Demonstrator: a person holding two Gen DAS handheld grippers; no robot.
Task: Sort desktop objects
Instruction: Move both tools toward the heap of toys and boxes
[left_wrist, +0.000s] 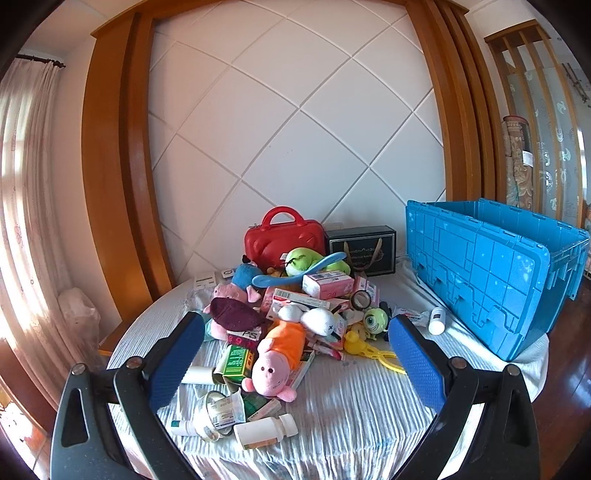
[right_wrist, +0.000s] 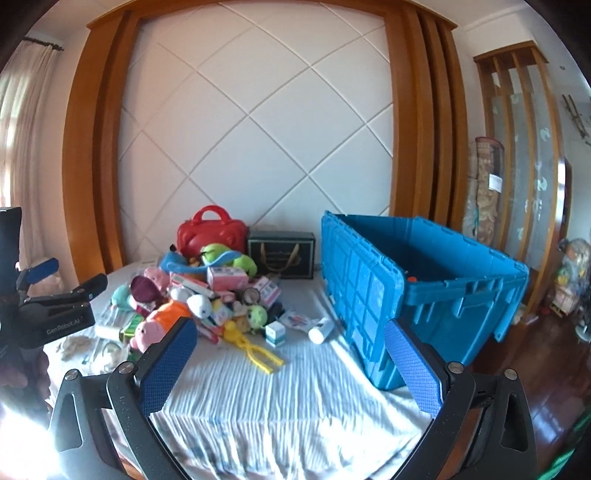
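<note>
Both the left gripper (left_wrist: 297, 350) and the right gripper (right_wrist: 291, 363) are hovering with fingers spread wide and holding nothing, while the pile of toys and boxes (left_wrist: 295, 306) is sitting on the table (right_wrist: 295, 398) beside the blue crate (right_wrist: 424, 291).

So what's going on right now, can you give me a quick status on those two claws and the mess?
Left gripper open, empty. Right gripper open, empty. Toy pile untouched beside blue crate. Nothing blocking.

White diamond-panelled wall (left_wrist: 295, 129), wood-framed; sunlit curtain (left_wrist: 22, 206).
</note>
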